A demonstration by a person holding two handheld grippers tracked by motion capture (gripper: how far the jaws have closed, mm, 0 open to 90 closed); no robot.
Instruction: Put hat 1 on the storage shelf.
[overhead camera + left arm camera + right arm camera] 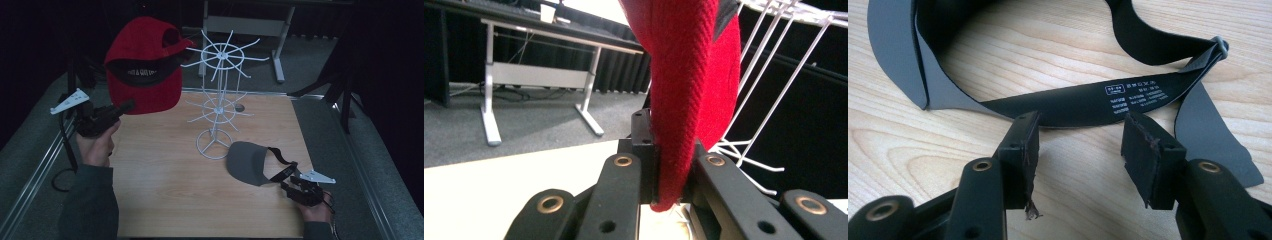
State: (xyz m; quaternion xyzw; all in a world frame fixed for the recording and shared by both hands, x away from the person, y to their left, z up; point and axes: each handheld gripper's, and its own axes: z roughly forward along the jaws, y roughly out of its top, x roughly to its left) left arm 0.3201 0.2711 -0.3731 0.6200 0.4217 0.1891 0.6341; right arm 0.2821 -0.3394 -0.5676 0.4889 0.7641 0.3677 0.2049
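Left gripper (122,107) clamped on the red cap's (145,65) knit edge, lifting it at 10 o'clock of the white wire rack (220,95), likely to hang it on a prong. Right gripper (295,182) has jaws apart; the grey visor (247,162) lies flat on the wooden table (165,190), its strap just ahead at 12 o'clock, untouched.

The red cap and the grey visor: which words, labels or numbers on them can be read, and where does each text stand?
Red cap: white letters on the black band inside it, in the high view; too blurred to read.
Grey visor: small white print in several lines, with a boxed mark, on its black strap, in the right gripper view; too small to read.
No other text is seen.
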